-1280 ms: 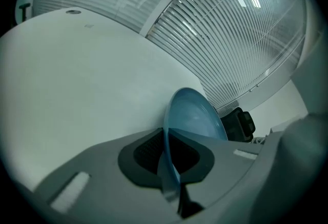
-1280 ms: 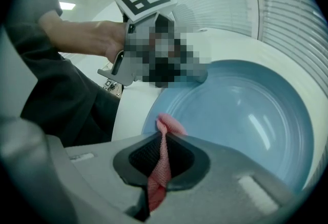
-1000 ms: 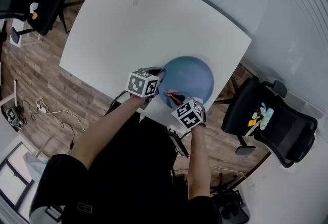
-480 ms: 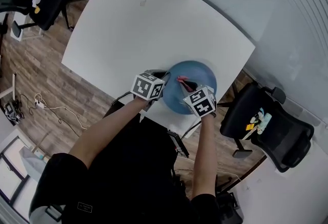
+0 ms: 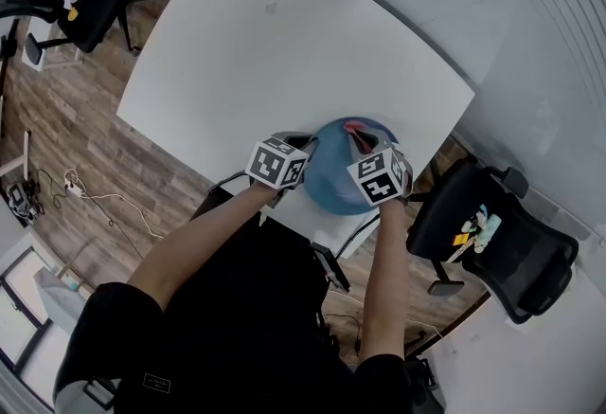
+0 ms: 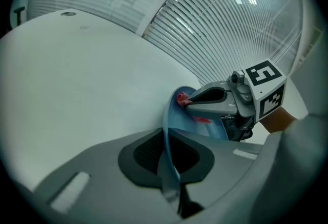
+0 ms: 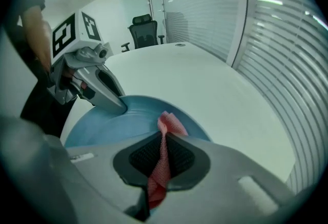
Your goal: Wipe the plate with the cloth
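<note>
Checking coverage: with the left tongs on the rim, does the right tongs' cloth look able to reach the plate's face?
Probably yes: the left tongs pinch only the plate rim; the right tongs hold the cloth over its open face.

The plate (image 5: 333, 171) lies on the table (image 5: 265, 52), near its edge. At the plate's left rim sits the left gripper (image 5: 304, 144); on the plate's far part lies the cloth (image 5: 356, 128), in the right gripper (image 5: 364, 143).
</note>
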